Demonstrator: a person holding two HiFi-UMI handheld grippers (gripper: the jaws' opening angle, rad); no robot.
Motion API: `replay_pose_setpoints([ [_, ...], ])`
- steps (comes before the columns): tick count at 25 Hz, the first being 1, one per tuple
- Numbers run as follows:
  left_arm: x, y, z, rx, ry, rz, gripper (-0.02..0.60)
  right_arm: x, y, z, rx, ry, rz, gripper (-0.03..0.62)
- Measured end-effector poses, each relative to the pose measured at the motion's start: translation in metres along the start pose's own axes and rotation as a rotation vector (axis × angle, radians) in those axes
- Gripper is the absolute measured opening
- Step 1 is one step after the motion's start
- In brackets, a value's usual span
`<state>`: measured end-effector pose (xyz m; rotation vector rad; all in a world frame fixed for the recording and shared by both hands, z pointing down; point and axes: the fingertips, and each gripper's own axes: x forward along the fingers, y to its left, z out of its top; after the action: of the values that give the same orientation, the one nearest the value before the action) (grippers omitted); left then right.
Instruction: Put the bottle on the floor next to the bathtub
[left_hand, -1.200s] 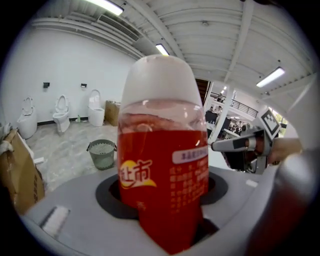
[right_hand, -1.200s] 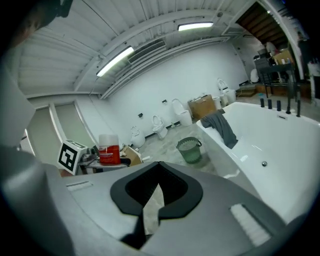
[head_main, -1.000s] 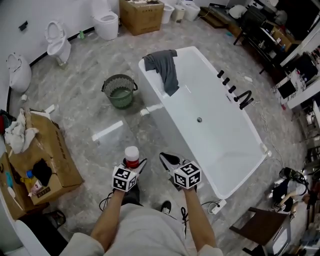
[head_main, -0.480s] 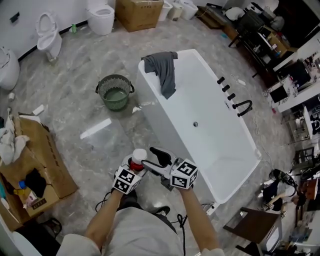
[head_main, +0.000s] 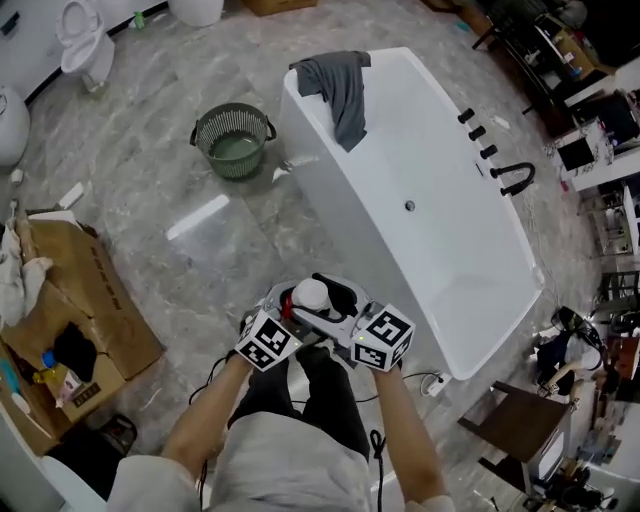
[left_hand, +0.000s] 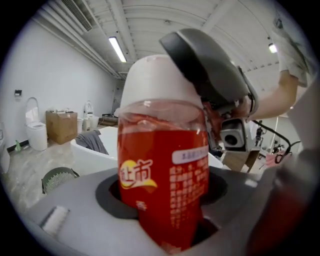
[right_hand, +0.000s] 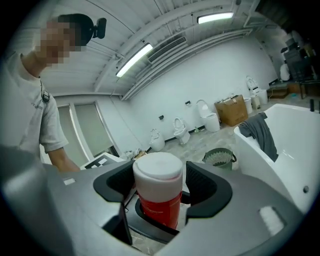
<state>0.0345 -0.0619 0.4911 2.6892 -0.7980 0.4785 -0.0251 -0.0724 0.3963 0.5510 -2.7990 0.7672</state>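
At the lower centre of the head view, the left gripper (head_main: 288, 306) clamps the body of the red, white-capped bottle (head_main: 311, 296), holding it above the marble floor (head_main: 200, 265) near the outer wall of the white bathtub (head_main: 335, 195). The right gripper (head_main: 332, 298) reaches in from the right, its jaws just opened and now wide on either side of the cap, pads clear of it. It looks like a hand-over or a steadying brace before the bottle is set down beside the tub, a step not yet done.
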Motion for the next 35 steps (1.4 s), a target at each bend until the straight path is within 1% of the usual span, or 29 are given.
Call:
replay_pose_setpoints([
  [2,0.009,-0.008,-0.01,0.015,0.022,-0.038,0.331,-0.003,-0.006,-0.011,-0.01,0.012,-0.006,0.293],
  [4,0.018,-0.012,-0.019,0.028,0.034,-0.059,0.331,-0.005,-0.012,-0.022,-0.037,0.04,-0.006,0.29],
  [7,0.032,-0.006,-0.028,0.053,0.03,-0.047,0.334,-0.006,-0.025,-0.03,-0.075,0.059,-0.003,0.288],
  [11,0.054,0.007,-0.042,0.043,0.034,-0.027,0.334,-0.002,-0.051,-0.047,-0.078,0.067,-0.011,0.287],
  [14,0.069,0.014,-0.061,0.051,0.077,-0.036,0.334,0.0,-0.073,-0.073,-0.166,0.151,-0.053,0.287],
  [16,0.077,0.018,-0.076,0.043,0.11,-0.044,0.337,0.0,-0.091,-0.089,-0.2,0.192,-0.094,0.287],
  [19,0.084,0.024,-0.1,0.005,0.141,-0.035,0.337,-0.004,-0.123,-0.114,-0.182,0.229,-0.161,0.287],
  [22,0.092,0.037,-0.117,-0.059,0.147,0.007,0.337,-0.016,-0.158,-0.137,-0.175,0.282,-0.28,0.287],
  [25,0.089,0.056,-0.133,-0.149,0.134,0.077,0.336,-0.026,-0.185,-0.161,-0.137,0.318,-0.394,0.287],
  [30,0.092,0.086,-0.146,-0.268,0.099,0.197,0.336,-0.033,-0.235,-0.195,-0.045,0.319,-0.54,0.287],
  [32,0.093,0.096,-0.146,-0.292,0.085,0.227,0.336,-0.032,-0.255,-0.208,-0.006,0.329,-0.581,0.287],
  [35,0.101,0.109,-0.148,-0.292,0.085,0.252,0.336,-0.022,-0.284,-0.227,0.032,0.366,-0.606,0.287],
])
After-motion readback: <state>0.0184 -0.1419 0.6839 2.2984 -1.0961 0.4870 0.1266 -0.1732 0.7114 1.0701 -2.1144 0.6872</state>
